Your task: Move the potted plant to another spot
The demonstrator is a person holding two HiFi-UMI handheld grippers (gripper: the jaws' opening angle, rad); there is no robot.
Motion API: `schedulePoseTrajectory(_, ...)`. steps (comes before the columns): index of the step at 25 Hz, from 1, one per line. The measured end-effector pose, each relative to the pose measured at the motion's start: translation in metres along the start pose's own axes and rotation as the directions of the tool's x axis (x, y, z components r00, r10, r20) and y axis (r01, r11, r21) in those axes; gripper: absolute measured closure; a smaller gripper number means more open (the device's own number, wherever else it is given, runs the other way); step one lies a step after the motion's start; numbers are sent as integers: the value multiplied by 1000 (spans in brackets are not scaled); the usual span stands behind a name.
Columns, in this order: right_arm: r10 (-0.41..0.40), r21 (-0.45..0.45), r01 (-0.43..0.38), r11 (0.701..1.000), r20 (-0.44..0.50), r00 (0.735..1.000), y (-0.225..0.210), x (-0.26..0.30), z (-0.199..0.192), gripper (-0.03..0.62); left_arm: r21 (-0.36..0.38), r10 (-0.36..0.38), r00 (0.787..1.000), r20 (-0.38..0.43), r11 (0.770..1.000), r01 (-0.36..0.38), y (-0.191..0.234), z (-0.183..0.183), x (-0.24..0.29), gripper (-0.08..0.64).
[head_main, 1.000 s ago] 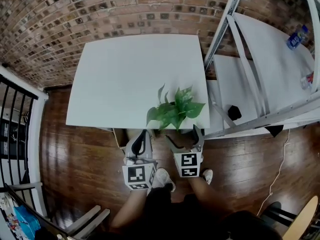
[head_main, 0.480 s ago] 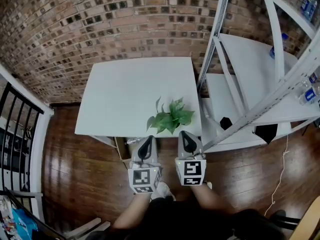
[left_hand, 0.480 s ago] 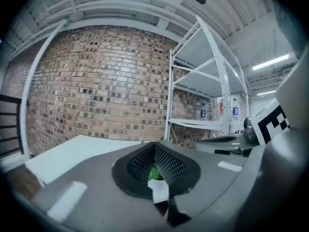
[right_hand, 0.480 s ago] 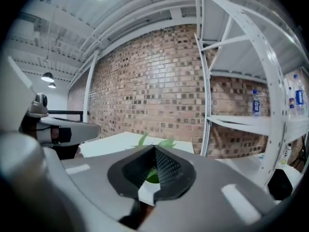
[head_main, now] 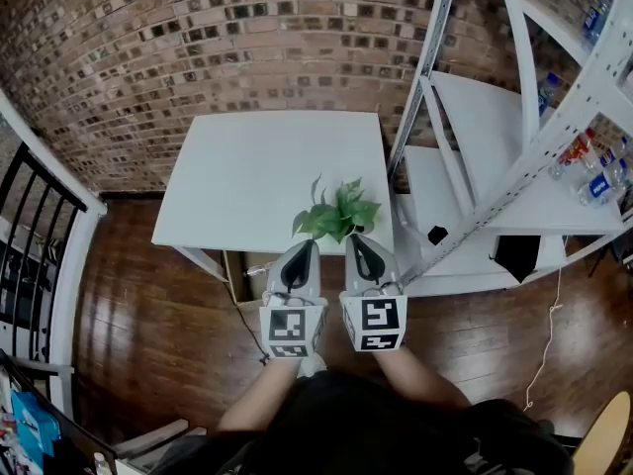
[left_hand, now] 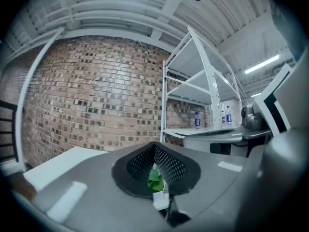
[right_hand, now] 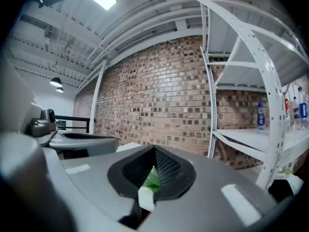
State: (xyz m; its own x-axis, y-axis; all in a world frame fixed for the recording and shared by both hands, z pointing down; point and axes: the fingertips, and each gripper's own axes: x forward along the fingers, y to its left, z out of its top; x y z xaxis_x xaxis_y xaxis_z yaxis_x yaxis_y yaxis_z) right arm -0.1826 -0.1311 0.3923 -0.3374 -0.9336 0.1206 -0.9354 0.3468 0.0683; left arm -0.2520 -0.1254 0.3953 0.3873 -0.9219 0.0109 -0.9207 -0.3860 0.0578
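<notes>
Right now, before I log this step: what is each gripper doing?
Left gripper: jaws shut, nothing held.
Right gripper: jaws shut, nothing held; the potted plant sits just beyond on the table.

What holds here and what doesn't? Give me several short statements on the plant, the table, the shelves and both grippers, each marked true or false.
1. The plant stands on the white table. True.
2. The plant is at the table's edge next to the brick wall. False: it stands near the opposite edge, the one closest to the grippers, on the side next to the shelves.
3. The right gripper is shut with nothing in it. True.
4. The left gripper is gripping the plant. False: its jaws are together with nothing between them.
5. Bottles stand on the shelves. True.
</notes>
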Motion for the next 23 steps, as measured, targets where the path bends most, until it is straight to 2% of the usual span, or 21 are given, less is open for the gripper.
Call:
schedulePoseTrajectory(7, -15, -25, 15, 1000, 17, 1000, 0, -15, 4, 591, -6, -39, 999, 4, 999, 39, -15, 10, -6, 543)
schedulePoseTrajectory(23, -7, -8, 7, 1000, 28, 1000, -4, -23, 2, 591, 25, -30, 999, -24, 999, 31, -25, 6, -7, 543)
